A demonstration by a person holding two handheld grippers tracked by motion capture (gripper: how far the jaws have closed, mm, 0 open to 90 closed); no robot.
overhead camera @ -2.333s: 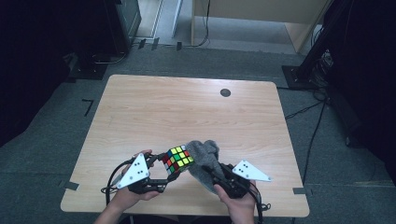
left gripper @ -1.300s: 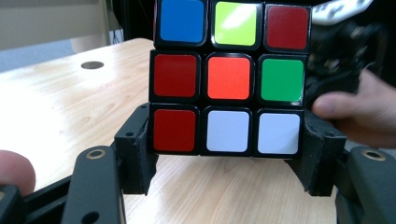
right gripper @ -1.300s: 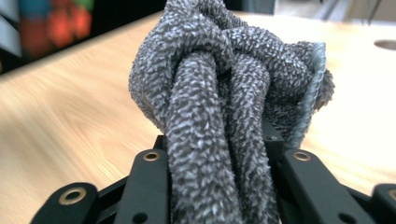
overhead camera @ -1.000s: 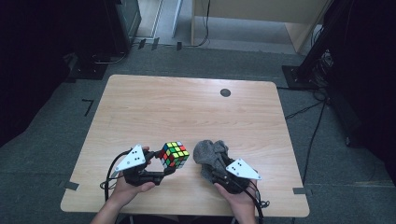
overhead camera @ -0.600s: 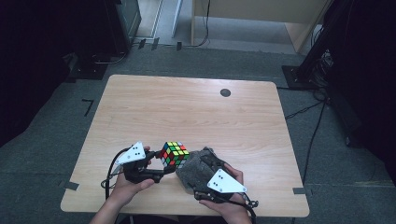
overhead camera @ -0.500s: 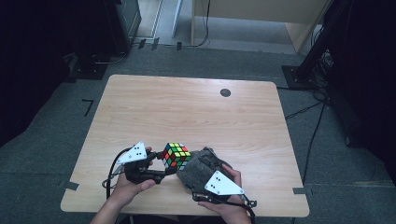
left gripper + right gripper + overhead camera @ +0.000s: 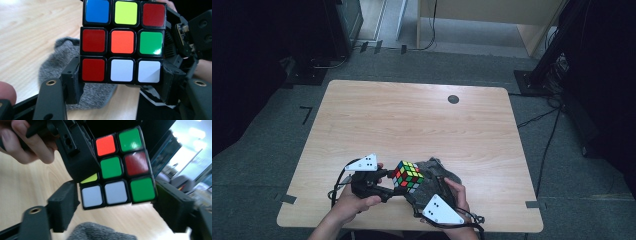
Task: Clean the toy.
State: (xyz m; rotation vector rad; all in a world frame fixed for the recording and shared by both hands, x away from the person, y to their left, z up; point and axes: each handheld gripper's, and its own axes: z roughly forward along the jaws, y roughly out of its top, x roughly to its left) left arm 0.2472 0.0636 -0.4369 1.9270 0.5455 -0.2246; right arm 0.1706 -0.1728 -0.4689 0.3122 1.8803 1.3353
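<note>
The left gripper is clamped on the multicoloured plastic puzzle cube, held above the wooden table beside a grey knitted cloth. The right gripper brackets the cube's lower layer — its jaws have just been closing, with no firm contact visible. Judgement: seat both pads squarely on that layer before turning — keep the left grip firm.
</note>
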